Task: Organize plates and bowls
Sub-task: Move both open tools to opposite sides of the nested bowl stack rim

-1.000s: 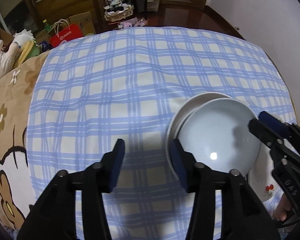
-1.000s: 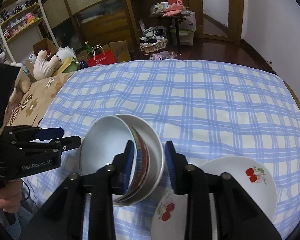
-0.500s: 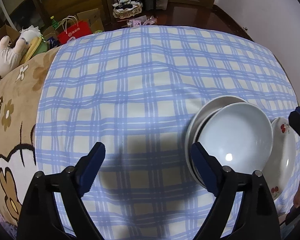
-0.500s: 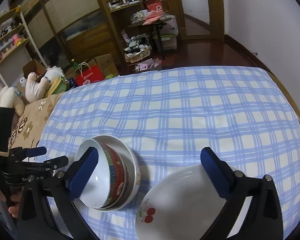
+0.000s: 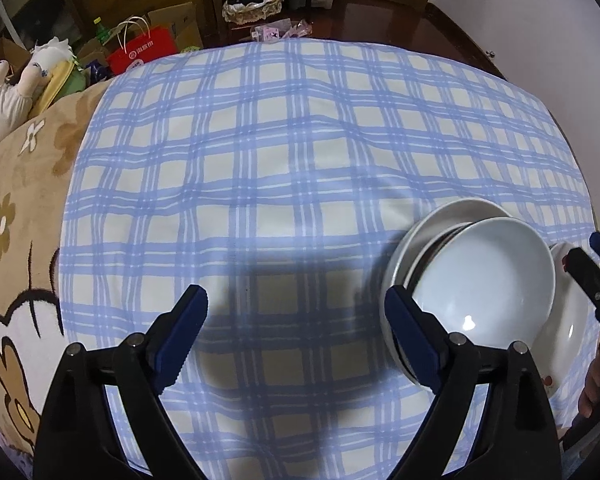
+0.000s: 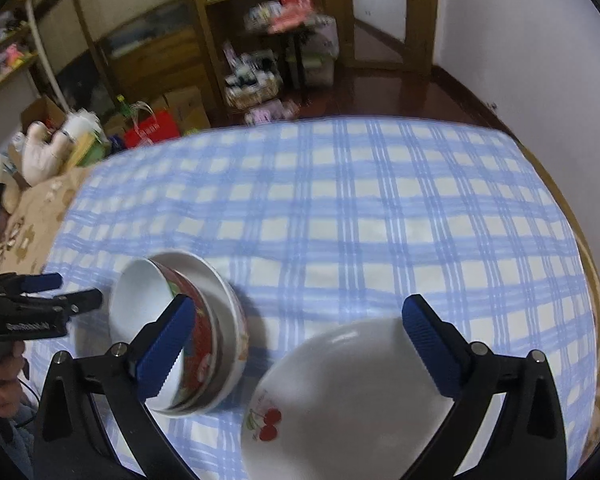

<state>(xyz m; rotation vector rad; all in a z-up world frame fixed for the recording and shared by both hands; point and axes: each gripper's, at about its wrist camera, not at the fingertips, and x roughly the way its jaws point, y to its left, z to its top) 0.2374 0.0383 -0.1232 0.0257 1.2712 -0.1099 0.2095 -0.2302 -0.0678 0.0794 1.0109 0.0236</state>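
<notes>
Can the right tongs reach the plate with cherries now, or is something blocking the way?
Probably yes. The right tongs stand open just over the cherry plate; the stacked bowls sit aside.

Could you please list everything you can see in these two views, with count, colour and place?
bowl stack: at least three nested, white, one red-patterned outside, near left on cloth.
cherry plate: one, white with red cherries, right of the stack.
tablecloth: one, blue-and-white check.
brown blanket: one, left of the cloth.
plush toy: one, white, far left.
red bag: one, on the floor.
left gripper: black, blue pads, open.
right gripper: open, above the plate.
</notes>
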